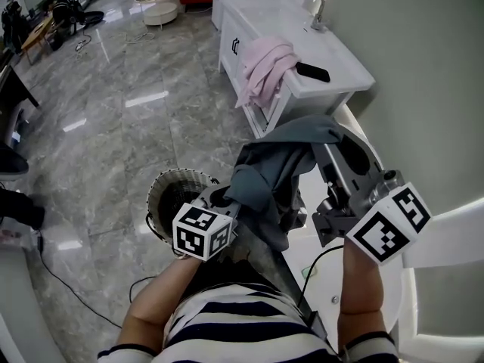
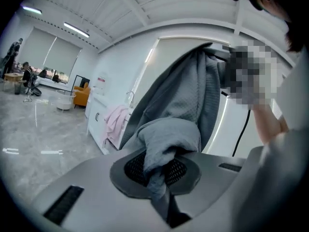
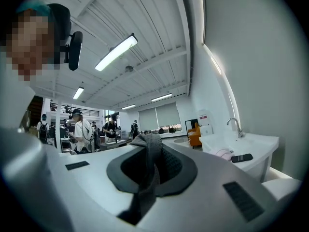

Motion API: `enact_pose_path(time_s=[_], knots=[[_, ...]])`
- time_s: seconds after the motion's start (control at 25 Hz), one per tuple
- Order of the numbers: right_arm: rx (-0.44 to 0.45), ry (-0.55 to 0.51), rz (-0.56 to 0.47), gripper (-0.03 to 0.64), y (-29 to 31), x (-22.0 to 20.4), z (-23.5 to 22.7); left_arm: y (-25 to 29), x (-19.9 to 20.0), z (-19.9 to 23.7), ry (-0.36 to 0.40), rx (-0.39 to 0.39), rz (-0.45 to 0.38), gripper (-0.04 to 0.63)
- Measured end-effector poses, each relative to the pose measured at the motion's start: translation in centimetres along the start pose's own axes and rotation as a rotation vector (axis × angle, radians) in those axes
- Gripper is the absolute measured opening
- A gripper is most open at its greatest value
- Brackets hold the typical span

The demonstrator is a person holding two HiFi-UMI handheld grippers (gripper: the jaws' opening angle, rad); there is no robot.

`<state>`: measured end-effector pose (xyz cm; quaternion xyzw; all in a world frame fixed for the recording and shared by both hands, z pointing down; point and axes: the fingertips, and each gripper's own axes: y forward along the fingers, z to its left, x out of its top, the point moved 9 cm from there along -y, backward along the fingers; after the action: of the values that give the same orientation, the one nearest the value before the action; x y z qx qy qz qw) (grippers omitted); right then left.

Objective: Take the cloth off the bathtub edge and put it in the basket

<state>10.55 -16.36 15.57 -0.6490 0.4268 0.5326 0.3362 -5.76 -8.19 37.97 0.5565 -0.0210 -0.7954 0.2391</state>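
The grey cloth (image 1: 276, 169) is held by both grippers at the same time. The left gripper (image 2: 161, 173) has its jaws closed tight on a thick fold of the cloth. The fold is squeezed between the dark pads (image 2: 129, 167) and swells out above them, and the rest of the cloth rises up and to the right. The right gripper (image 3: 148, 173) is also closed, on a thinner strip of the same cloth. This strip stands up between its jaws and hangs down through the narrow slit below.

In the head view the cloth hangs in the air between the two grippers. The right one holds the higher end, farther from the person, and the left one holds the lower end, in front of the person's striped shirt (image 1: 242, 327). The cloth is off the white tub edge (image 1: 446, 229) and is not in the basket (image 1: 170, 195). The basket (a round one with a wire wall) stands on the grey stone floor (image 1: 113, 127), just to the left of the left gripper.

Farther away, a pink towel (image 1: 265, 70) hangs over the front of a white washstand (image 1: 336, 82). A black phone (image 1: 312, 72) lies just beside the towel.
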Motion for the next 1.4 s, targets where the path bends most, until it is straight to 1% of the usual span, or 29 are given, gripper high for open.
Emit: enact_pose_path(time_s=[0.16,0.24,0.44,0.6,0.96,1.4], knots=[[0.029,-0.023,-0.033,0.035,0.5,1.0,0.3,-2.1,2.7,0.6,-0.064,0.013,-0.097,0.031],[0.034,-0.034,-0.041,0.035,0.8,1.2,0.3,-3.4,4.2,1.1,-0.084,0.025,-0.15,0.031],[0.044,-0.047,-0.046,0.035,1.3,0.8,0.2,-6.6,8.0,1.7,-0.085,0.063,-0.277,0.031],[0.063,-0.043,-0.042,0.035,1.8,0.4,0.4,-9.1,10.5,1.9,-0.079,0.086,-0.348,0.029],[0.129,-0.033,-0.042,0.035,3.0,-0.2,1.3,-14.1,14.2,1.0,-0.063,0.129,-0.462,0.031],[0.241,-0.008,-0.017,0.035,5.4,-1.8,2.7,-20.1,17.0,0.9,-0.016,0.242,-0.589,0.031]])
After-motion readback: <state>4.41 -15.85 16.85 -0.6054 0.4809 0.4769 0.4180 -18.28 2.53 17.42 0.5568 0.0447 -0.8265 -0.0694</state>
